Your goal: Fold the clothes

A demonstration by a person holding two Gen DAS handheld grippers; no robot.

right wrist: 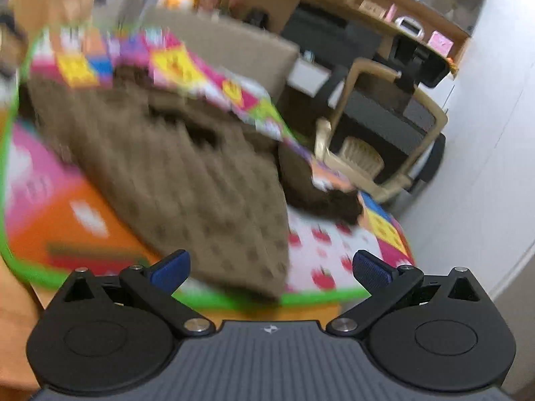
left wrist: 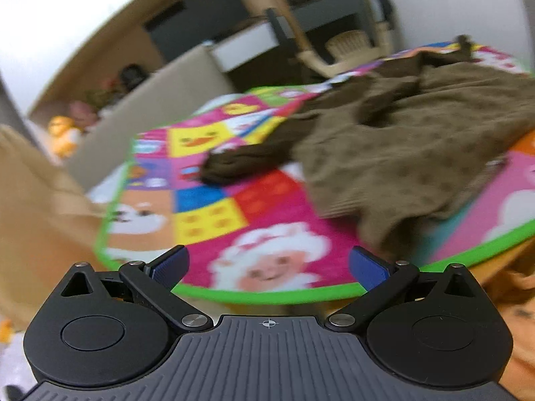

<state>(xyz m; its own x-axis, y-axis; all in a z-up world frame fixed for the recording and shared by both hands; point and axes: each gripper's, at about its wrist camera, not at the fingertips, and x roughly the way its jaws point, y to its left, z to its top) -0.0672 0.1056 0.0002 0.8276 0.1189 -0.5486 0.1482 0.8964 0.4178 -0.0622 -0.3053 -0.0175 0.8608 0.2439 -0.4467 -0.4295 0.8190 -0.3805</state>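
A brown knit sweater [left wrist: 408, 153] lies spread and rumpled on a colourful cartoon play mat [left wrist: 254, 234]. One dark sleeve [left wrist: 247, 160] stretches out to the left in the left wrist view. My left gripper [left wrist: 269, 264] is open and empty, above the mat's near green edge, short of the sweater's hem. In the right wrist view the sweater [right wrist: 187, 180] fills the middle, its hem corner close to my right gripper [right wrist: 271, 267], which is open and empty. The other sleeve [right wrist: 321, 197] lies to the right. Both views are blurred.
The mat [right wrist: 334, 254] covers a table with a wooden edge [right wrist: 274, 310]. A beige plastic chair [right wrist: 378, 123] stands beyond the table. A beige sofa back [left wrist: 150, 107], dark desk furniture [left wrist: 200, 23] and toys [left wrist: 63, 133] lie behind.
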